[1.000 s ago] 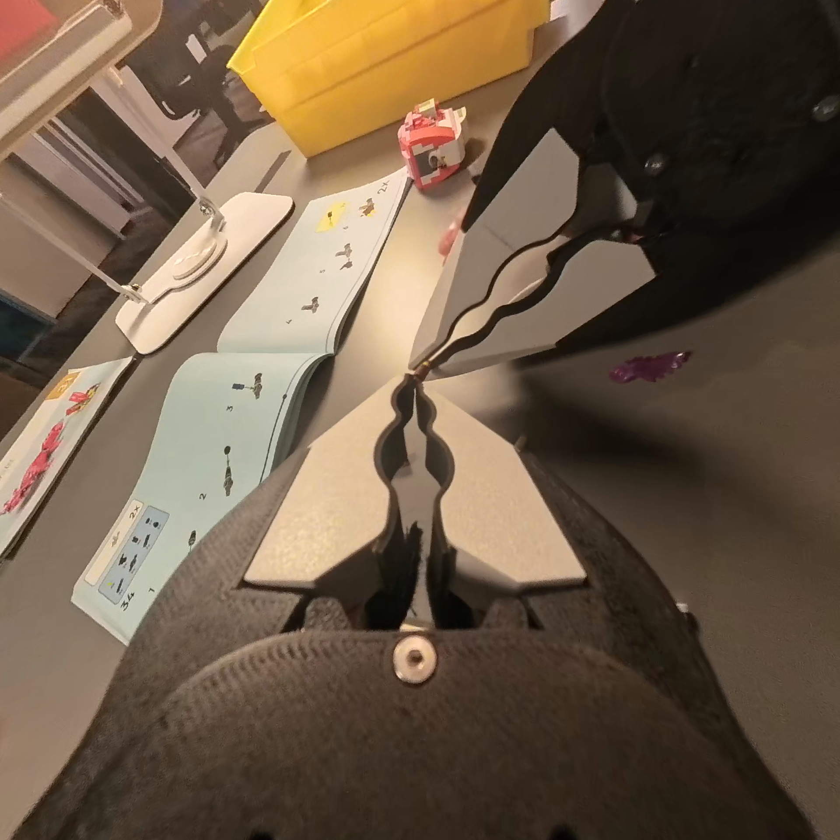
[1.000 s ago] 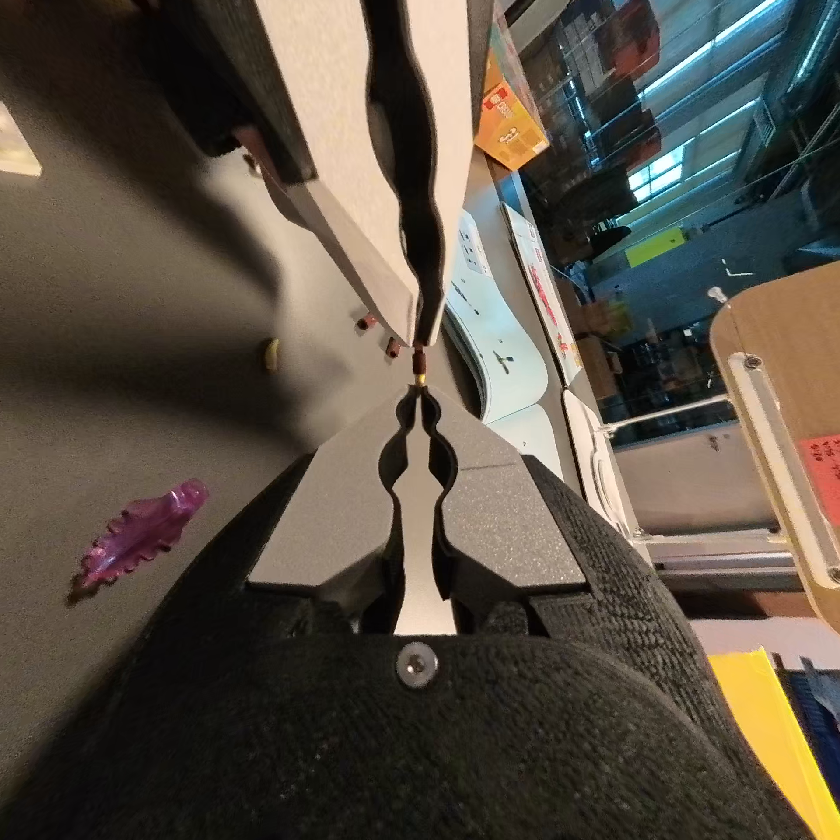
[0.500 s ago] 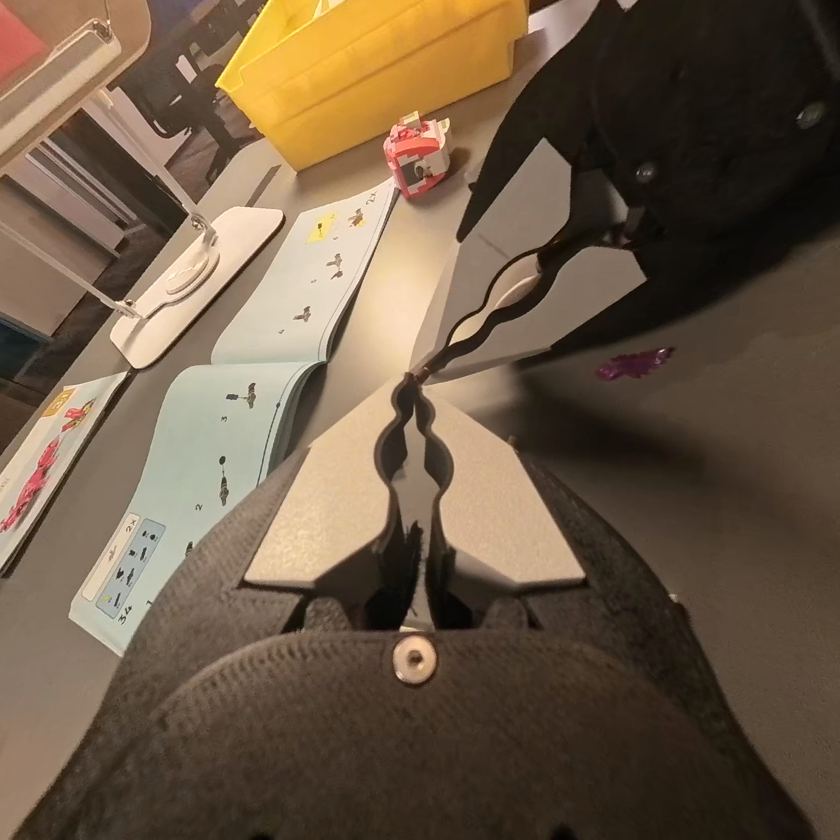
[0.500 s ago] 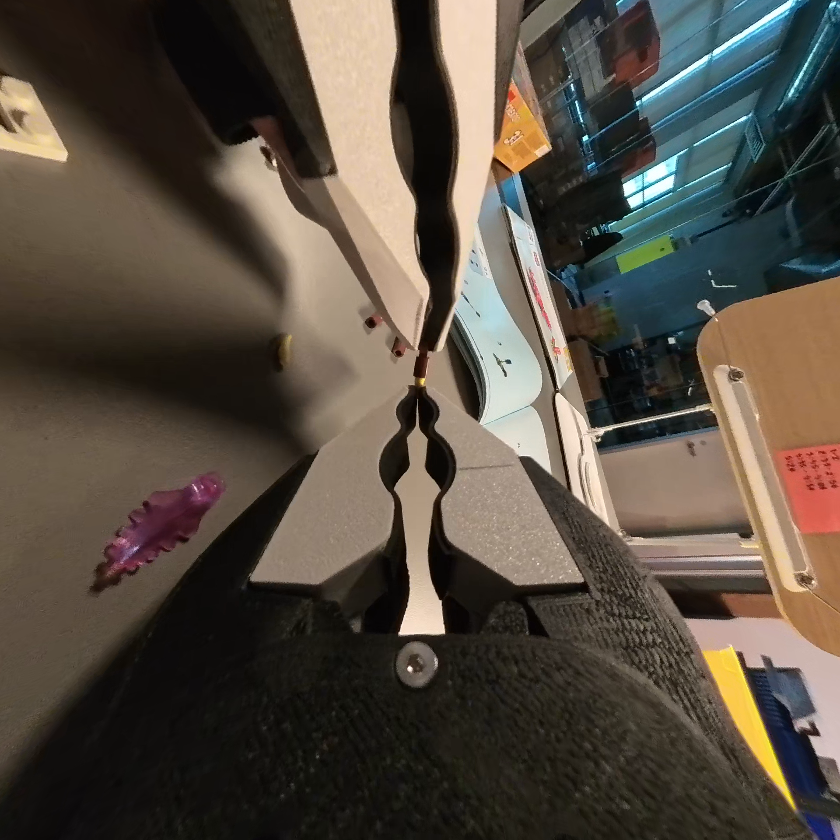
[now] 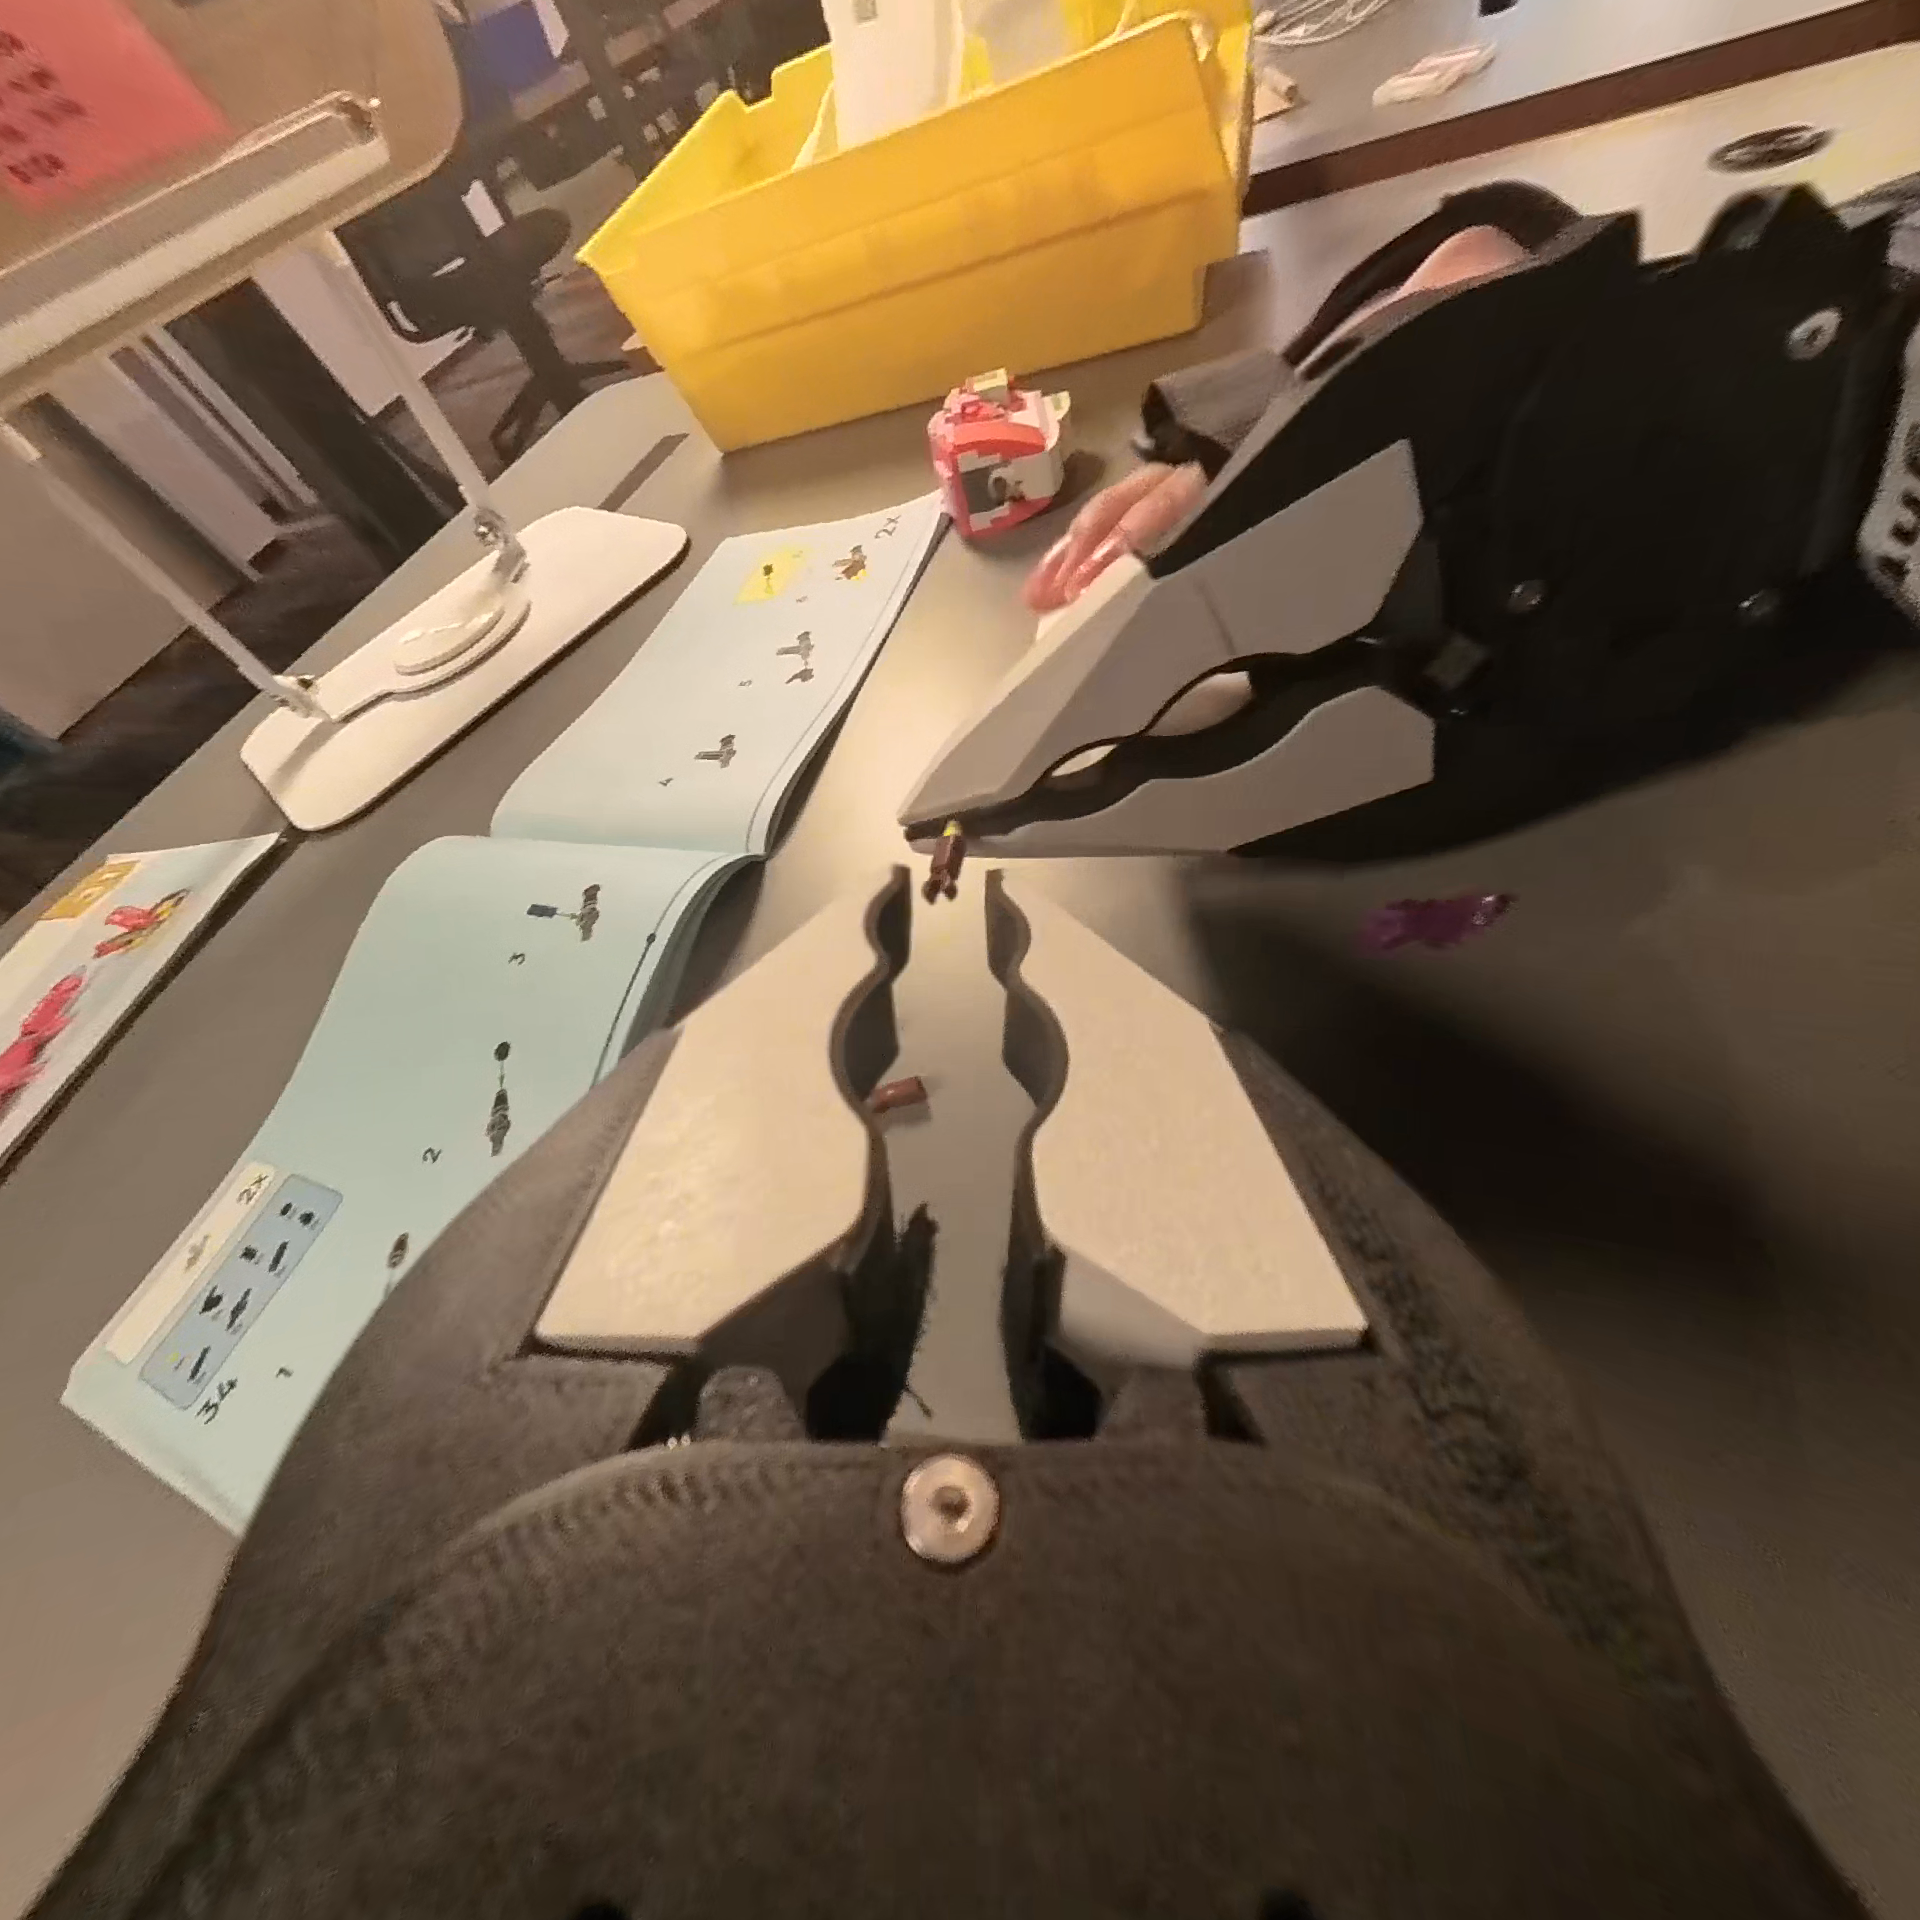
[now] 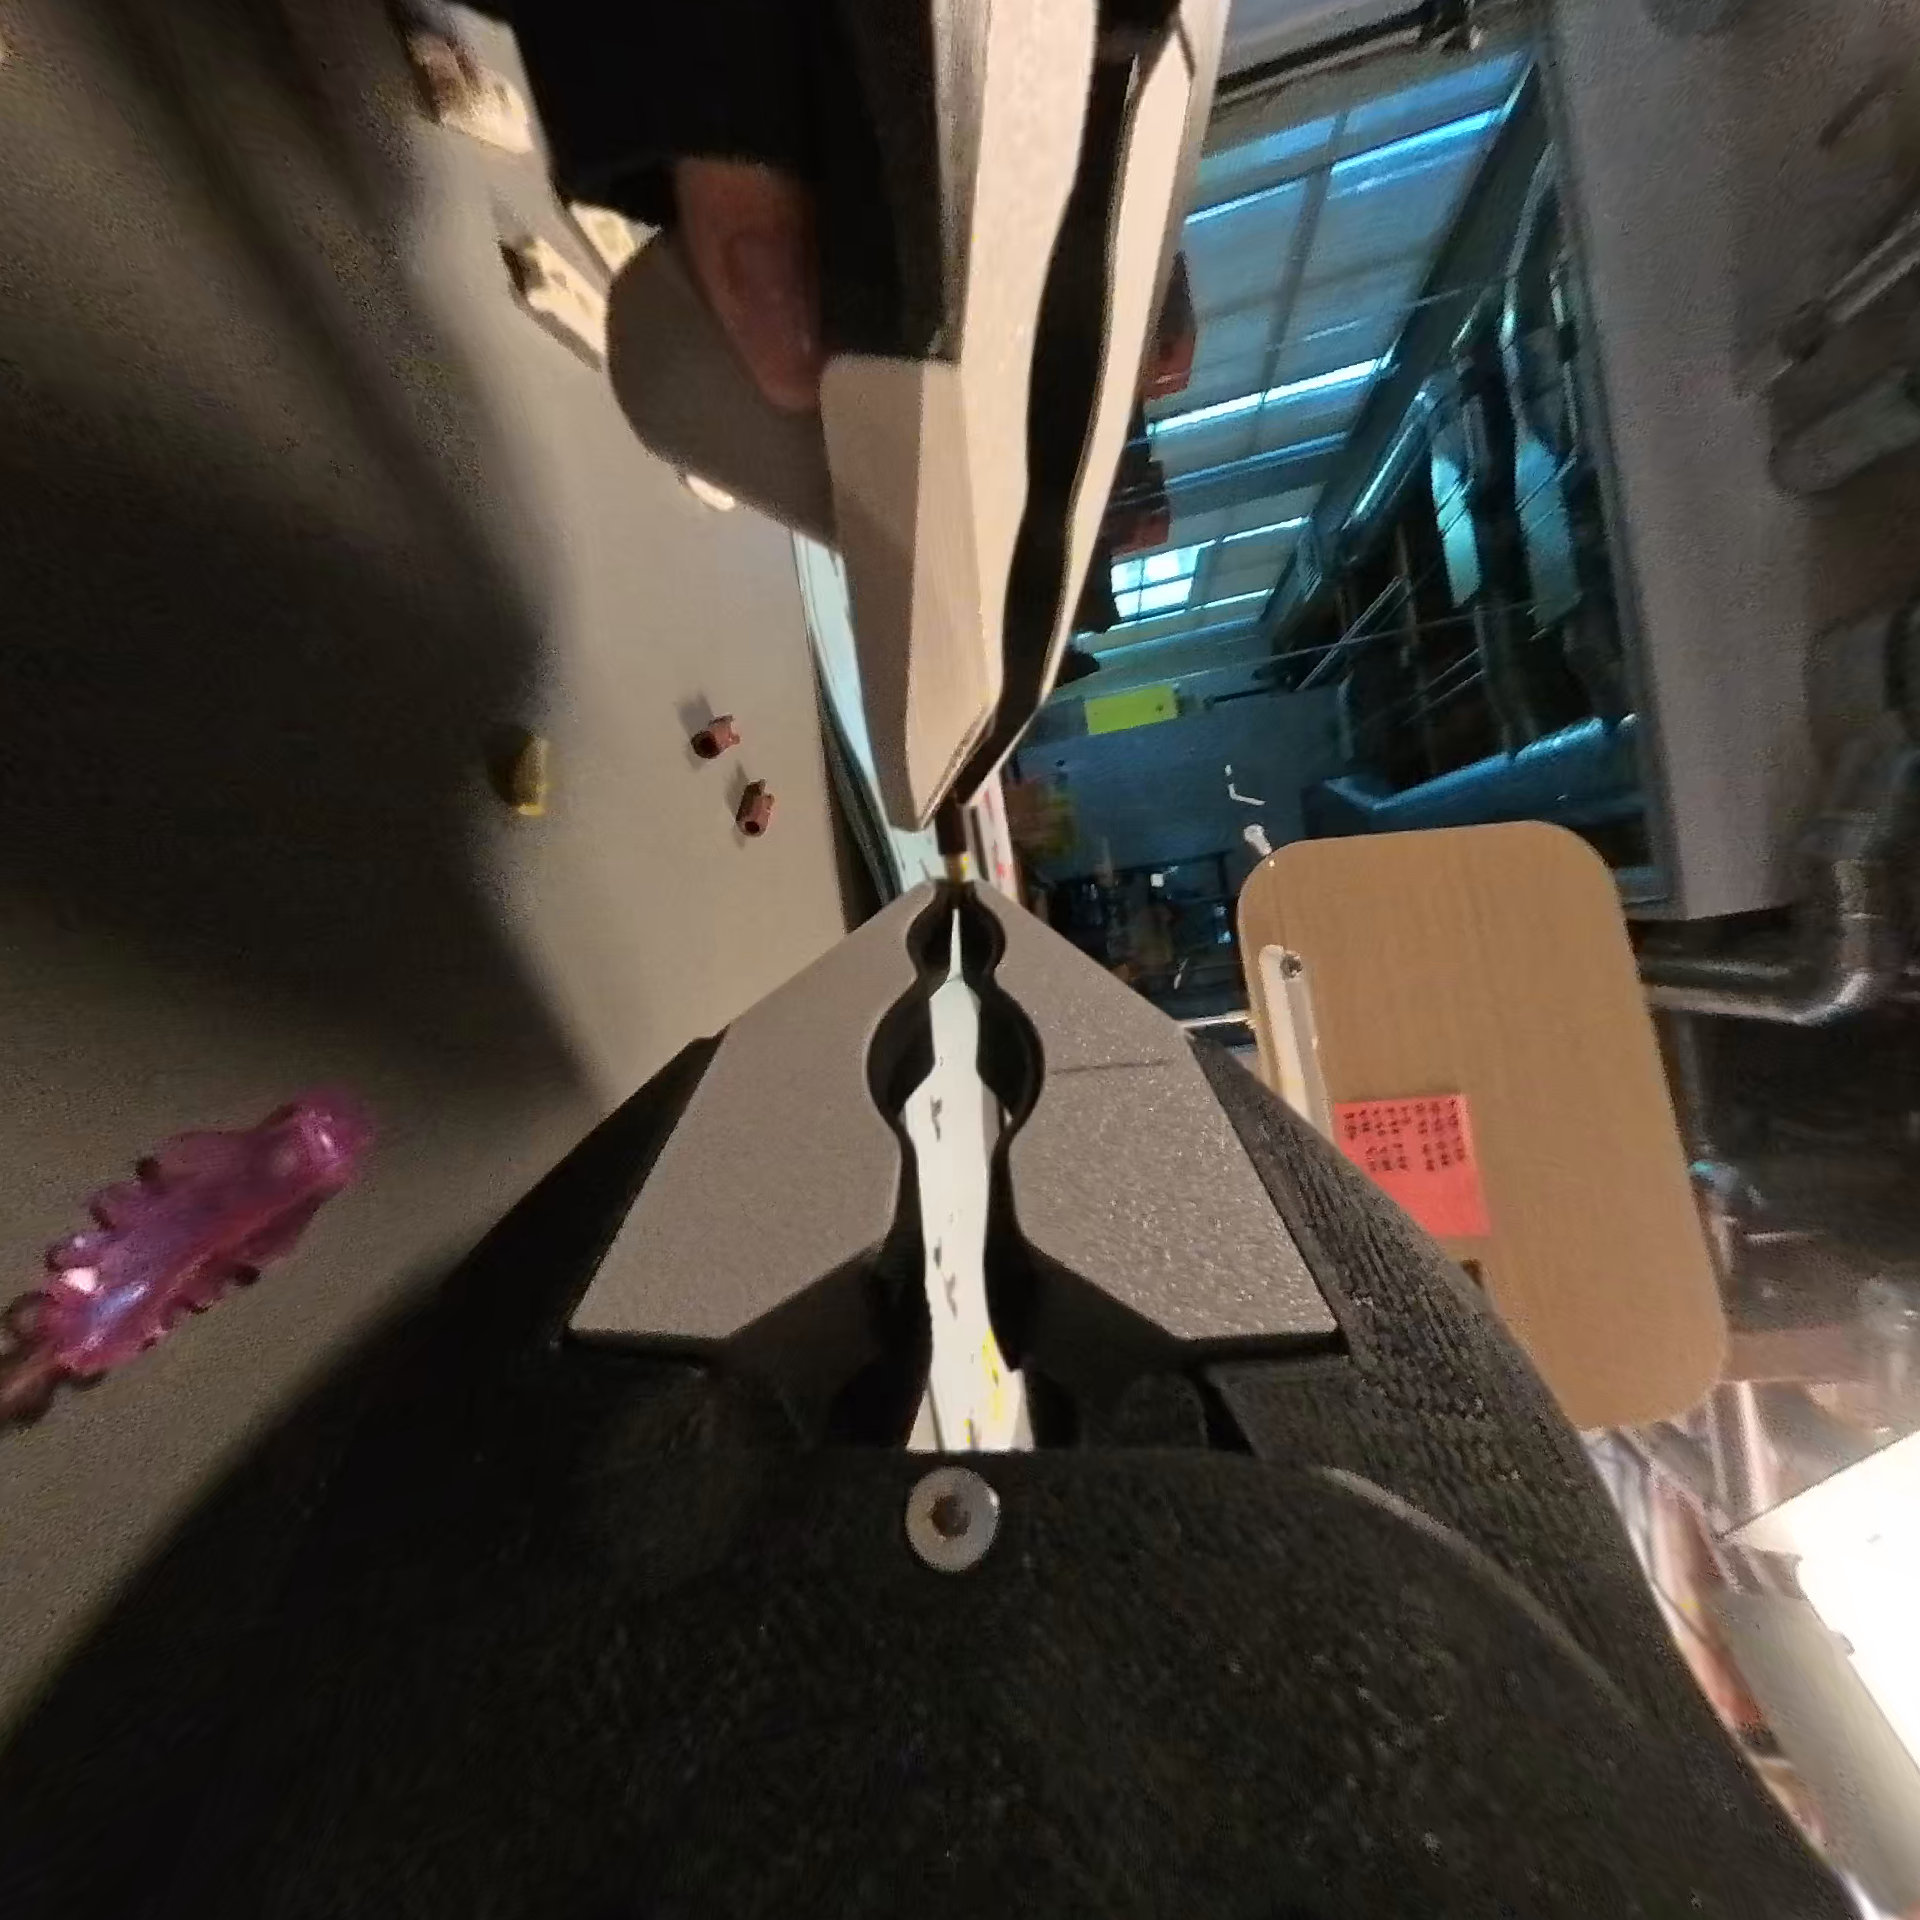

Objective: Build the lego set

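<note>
left gripper [image 5: 940, 902]: pale grey wedge fingers [image 5: 727, 1122] with wavy black inner edges are seen, a silver screw at 6 o'clock in a black textured housing | right gripper [image 6: 954, 891]: the same build is shown, fingers [image 6: 1132, 1174] a darker grey

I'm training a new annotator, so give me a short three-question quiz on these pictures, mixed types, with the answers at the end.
1. Multiple choice: what does the right gripper hold at the tips of its fingers? A, a purple leaf-shaped piece; B, a small brown piece; C, nothing.
2. True or false: the fingers of the left gripper are pressed shut.
3. Fill in: the bin beyond the open booklet is ____ in colour.

Key: 1 B. 2 False, they stand apart. 3 Yellow.
</note>
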`<action>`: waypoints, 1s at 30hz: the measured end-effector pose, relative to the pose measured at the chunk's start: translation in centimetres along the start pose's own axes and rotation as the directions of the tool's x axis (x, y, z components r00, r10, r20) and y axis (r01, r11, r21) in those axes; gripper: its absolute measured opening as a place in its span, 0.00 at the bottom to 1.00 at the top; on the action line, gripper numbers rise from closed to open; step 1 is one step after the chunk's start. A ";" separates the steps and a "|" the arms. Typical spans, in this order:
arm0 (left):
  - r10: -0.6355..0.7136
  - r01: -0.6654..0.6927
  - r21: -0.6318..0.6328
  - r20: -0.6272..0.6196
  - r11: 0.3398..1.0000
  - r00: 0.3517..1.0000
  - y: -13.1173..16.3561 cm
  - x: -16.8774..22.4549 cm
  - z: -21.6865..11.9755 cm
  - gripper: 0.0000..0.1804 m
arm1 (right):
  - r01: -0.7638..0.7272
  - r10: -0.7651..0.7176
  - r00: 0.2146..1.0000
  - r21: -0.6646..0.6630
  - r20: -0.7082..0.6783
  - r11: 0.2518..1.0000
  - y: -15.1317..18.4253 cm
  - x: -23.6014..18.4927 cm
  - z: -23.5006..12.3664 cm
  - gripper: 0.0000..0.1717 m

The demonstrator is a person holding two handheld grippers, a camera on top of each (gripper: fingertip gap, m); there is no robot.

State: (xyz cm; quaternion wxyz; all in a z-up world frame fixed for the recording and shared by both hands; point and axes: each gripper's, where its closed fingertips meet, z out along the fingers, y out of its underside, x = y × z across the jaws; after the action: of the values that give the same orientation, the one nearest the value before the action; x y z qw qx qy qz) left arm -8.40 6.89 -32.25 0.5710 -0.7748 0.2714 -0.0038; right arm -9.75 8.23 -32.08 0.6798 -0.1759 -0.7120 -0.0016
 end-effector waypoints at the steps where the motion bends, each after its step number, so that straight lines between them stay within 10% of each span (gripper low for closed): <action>1: 0.002 -0.002 -0.001 -0.015 1.000 1.000 0.0 0.2 0.0 0.06 | 0.012 -0.012 1.000 0.013 -0.009 1.000 -0.2 0.1 -0.1 0.00; 14: -0.062 0.068 0.081 -0.067 0.994 0.996 -1.0 0.0 -0.8 0.03 | -0.036 0.041 0.998 0.129 -0.040 0.991 -1.3 1.4 -0.9 0.02; 21: -0.086 0.123 0.143 -0.241 0.982 0.967 -2.1 2.0 -1.5 0.03 | -0.550 0.397 0.806 0.310 0.439 0.775 -3.4 1.2 -4.7 0.11; 30: -0.208 0.303 0.171 -0.422 0.937 0.883 -3.4 3.1 -2.7 0.02 | -0.414 0.280 0.888 0.369 0.365 0.832 -4.0 1.0 -5.1 0.05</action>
State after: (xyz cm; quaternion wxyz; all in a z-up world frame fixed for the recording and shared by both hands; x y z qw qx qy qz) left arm -5.17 3.91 -29.24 0.5849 -0.7148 0.2738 -0.2683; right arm -5.87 3.55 -29.78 0.5761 -0.1448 -0.7428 0.3089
